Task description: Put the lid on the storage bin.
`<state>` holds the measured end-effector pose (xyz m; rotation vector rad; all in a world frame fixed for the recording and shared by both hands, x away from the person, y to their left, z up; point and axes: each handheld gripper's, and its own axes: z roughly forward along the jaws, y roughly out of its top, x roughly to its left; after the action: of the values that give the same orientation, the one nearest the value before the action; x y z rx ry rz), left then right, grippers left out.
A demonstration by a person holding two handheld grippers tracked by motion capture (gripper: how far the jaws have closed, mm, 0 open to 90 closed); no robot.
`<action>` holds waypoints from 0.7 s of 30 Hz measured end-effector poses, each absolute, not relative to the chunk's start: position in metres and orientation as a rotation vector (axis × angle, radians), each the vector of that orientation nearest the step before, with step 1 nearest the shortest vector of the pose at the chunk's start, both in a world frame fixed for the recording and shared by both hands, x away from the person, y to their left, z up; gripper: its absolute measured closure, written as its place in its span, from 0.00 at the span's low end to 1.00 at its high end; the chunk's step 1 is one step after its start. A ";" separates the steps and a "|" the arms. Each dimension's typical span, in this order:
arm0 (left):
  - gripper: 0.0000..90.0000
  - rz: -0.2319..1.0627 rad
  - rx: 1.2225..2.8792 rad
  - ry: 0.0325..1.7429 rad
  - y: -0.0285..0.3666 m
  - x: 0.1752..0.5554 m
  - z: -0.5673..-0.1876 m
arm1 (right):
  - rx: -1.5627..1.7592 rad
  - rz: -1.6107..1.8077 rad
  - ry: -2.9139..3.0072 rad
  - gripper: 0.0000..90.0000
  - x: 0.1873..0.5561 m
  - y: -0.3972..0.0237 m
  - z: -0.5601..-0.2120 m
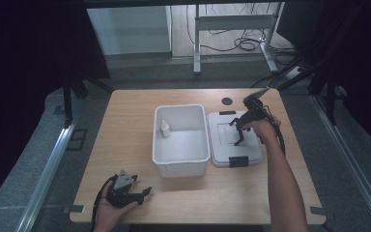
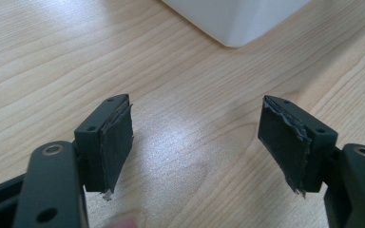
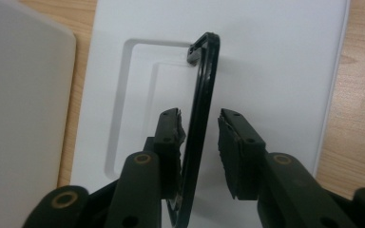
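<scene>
Here, one view after another.
High view, tabletop: pale wood, carrying an open white box at the middle and a flat white lid just to its right, side by side.
High view, inside the box: small white bottle upright near the far left wall.
High view, lid: black latch at the near edge, another at the far edge.
High view, right tongs: held in the right hand, pointing down over the lid's middle.
High view, left tongs: resting at the near left edge in the left hand, grey three-cornered plate on top, well apart from the box.
Left gripper view, left tongs: spread wide, nothing between, bare wood underneath; worn pads; corner of the white box at the top.
Right gripper view, right tongs: narrow gap, thin black handle raised on edge between them; left pad touching it, right pad just beside it; full grip cannot be told.
Right gripper view, lid: white, with a sunken rectangle under the handle; box wall at the left.
</scene>
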<state>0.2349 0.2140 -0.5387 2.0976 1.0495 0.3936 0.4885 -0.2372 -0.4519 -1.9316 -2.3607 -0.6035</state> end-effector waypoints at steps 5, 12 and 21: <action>0.30 0.392 2.101 1.051 0.214 0.235 -0.539 | -1.929 -0.631 -2.281 0.87 0.495 -0.241 -0.458; 0.31 0.391 2.104 1.049 0.213 0.235 -0.540 | -1.951 -0.654 -2.218 0.94 0.496 -0.242 -0.460; 0.31 0.389 2.111 1.048 0.212 0.235 -0.541 | -1.969 -0.652 -2.193 0.95 0.489 -0.240 -0.449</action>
<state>0.2355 0.2118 -0.5407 2.1106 1.0480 0.3891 0.4895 -0.2398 -0.4492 -1.9692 -2.1926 -0.6522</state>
